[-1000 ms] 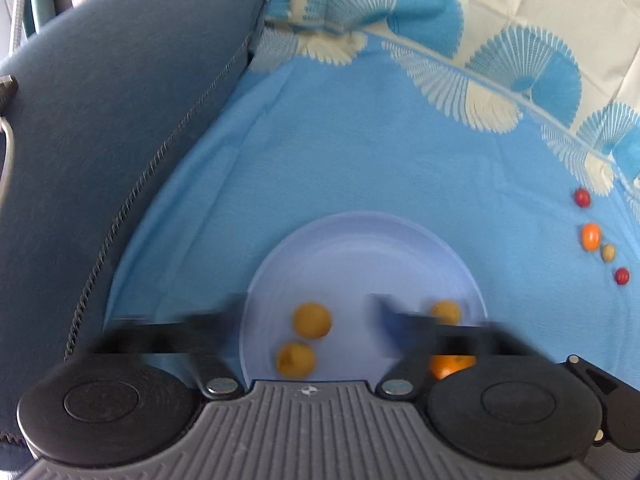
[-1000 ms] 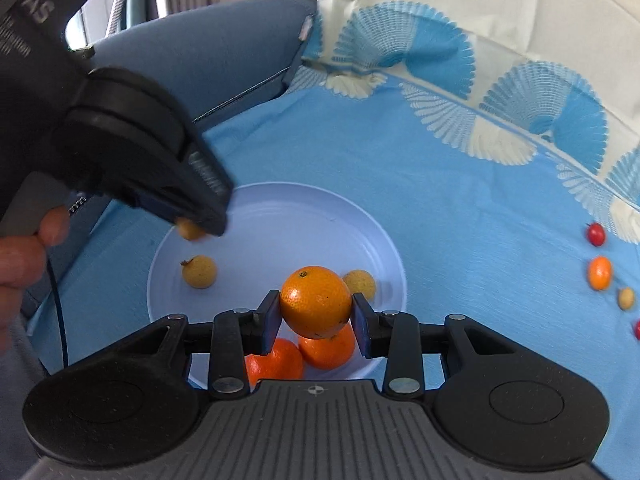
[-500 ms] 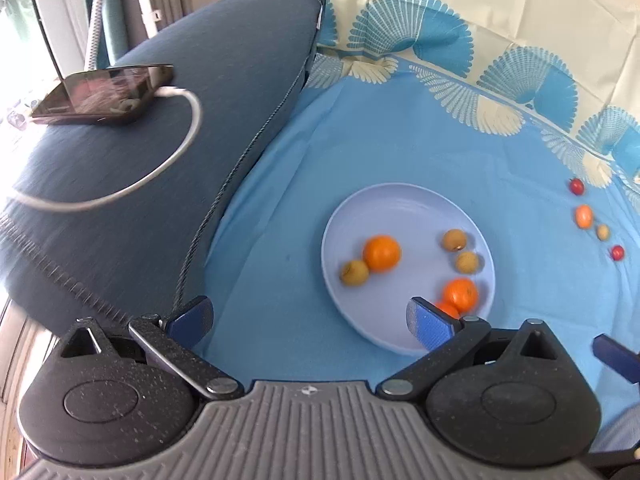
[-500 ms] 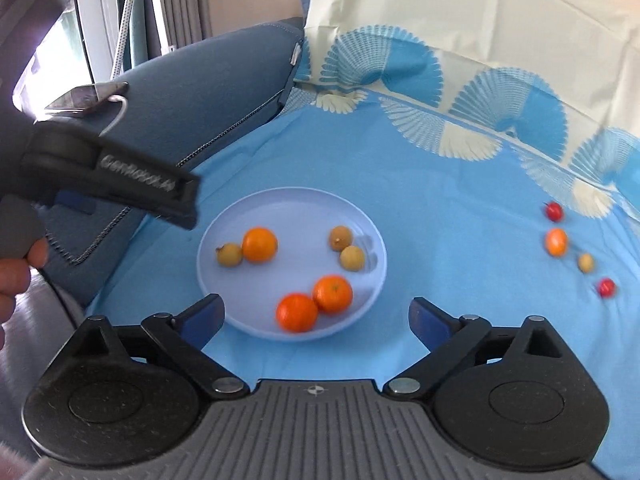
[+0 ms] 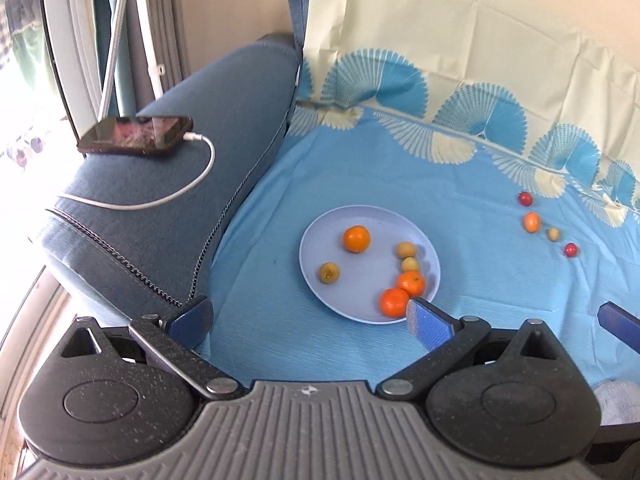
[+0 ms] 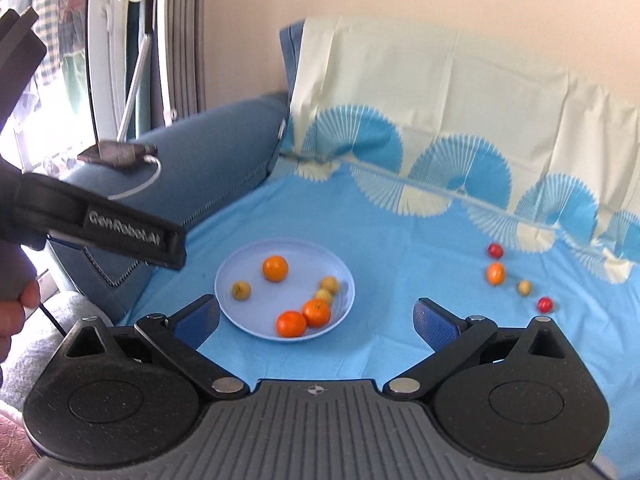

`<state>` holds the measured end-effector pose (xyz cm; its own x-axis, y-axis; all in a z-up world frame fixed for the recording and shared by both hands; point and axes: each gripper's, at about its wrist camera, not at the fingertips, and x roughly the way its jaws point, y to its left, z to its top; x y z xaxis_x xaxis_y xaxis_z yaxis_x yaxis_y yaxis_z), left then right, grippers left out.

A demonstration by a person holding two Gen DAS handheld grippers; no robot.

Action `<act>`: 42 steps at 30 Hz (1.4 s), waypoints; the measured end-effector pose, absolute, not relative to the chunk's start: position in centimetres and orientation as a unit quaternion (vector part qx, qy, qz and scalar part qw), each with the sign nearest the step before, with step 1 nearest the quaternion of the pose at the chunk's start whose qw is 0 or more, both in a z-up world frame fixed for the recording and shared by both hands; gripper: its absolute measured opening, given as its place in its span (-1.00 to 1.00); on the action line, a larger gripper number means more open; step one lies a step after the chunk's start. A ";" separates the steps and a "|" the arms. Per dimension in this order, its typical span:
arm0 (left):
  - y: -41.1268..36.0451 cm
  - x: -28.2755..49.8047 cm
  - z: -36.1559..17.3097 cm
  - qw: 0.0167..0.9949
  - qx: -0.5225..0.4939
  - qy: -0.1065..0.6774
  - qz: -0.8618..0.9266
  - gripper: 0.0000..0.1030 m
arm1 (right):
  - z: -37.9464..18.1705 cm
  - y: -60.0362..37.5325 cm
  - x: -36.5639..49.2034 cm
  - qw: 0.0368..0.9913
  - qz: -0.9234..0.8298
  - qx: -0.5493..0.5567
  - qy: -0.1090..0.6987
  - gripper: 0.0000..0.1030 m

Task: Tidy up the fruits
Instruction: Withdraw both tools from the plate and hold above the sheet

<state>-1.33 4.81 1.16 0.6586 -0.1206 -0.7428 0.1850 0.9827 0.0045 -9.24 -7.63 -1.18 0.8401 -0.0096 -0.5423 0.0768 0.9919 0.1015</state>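
A pale blue plate [image 5: 368,272] [image 6: 288,292] lies on the blue cloth with three oranges and three small yellow fruits in it. One orange [image 5: 356,239] [image 6: 275,268] sits apart at the plate's far side. Two oranges [image 5: 411,283] [image 6: 316,313] touch near the front rim. My left gripper [image 5: 310,318] is open and empty, held above and short of the plate. My right gripper [image 6: 316,316] also hangs back from the plate, its jaws opening wide with nothing between them. Several small fruits lie to the right: a red one [image 5: 525,199] [image 6: 495,250], an orange one [image 5: 531,222] [image 6: 496,273], a yellow one [image 5: 553,234] and another red one [image 6: 545,304].
A blue sofa armrest [image 5: 168,208] borders the cloth on the left, with a phone [image 5: 136,135] and its white cable on top. The left gripper's body [image 6: 120,232] and a hand [image 6: 12,308] cross the left of the right wrist view. A cream backrest cover [image 5: 460,40] rises behind.
The right gripper let go of the orange it held, which now lies on the plate, and its jaws swung wide. Both grippers drew back and up from the plate.
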 end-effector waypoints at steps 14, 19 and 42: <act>5.3 -4.6 2.8 0.921 0.039 0.380 -0.081 0.99 | 0.7 -7.8 -12.5 0.968 -0.029 0.056 0.245 0.99; 5.3 -4.5 2.8 0.921 0.040 0.379 -0.083 0.99 | 0.7 -7.4 -12.4 0.968 -0.030 0.055 0.244 0.99; 5.7 -3.7 1.6 0.914 0.037 0.394 -0.084 0.99 | 0.2 -6.7 -11.4 0.963 -0.027 0.051 0.263 0.99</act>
<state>-3.68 5.69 1.59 0.6748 -0.1253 -0.7273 0.1829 0.9831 0.0004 -11.41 -6.72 0.18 0.8603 -0.0258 -0.5091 0.0798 0.9932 0.0844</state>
